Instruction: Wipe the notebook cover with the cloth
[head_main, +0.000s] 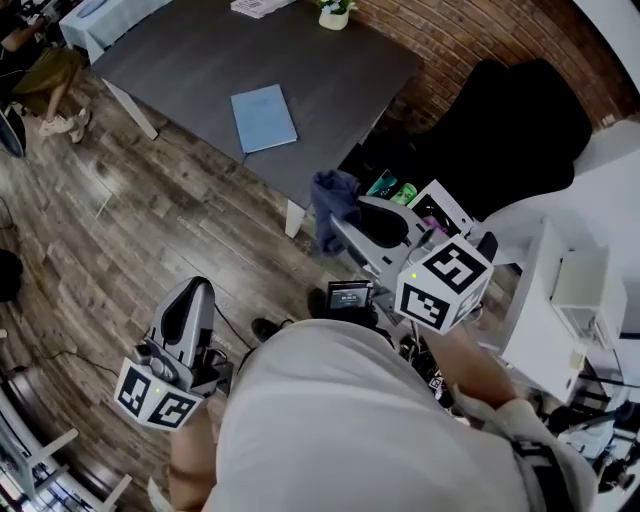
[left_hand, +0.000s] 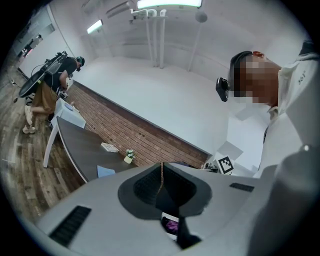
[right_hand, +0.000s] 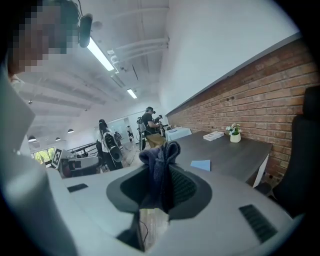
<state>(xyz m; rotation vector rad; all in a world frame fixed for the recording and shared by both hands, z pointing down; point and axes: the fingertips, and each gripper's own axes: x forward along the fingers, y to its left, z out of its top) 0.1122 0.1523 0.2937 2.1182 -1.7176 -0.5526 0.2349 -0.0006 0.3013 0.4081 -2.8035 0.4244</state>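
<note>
Currently right gripper (head_main: 338, 228) clamps the dark-blue cloth (head_main: 333, 198), left gripper (head_main: 196, 292) clenched empty; the unpinned blue notebook (head_main: 263, 118), upper centre, may slide under wiping.

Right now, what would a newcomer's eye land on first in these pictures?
First, the dark blue cloth bunched between the fingers of the right gripper, held just short of the table's near corner. Next, the light blue notebook lying flat on the dark grey table ahead. The left gripper hangs low at the person's side, its fingers together on nothing.
</note>
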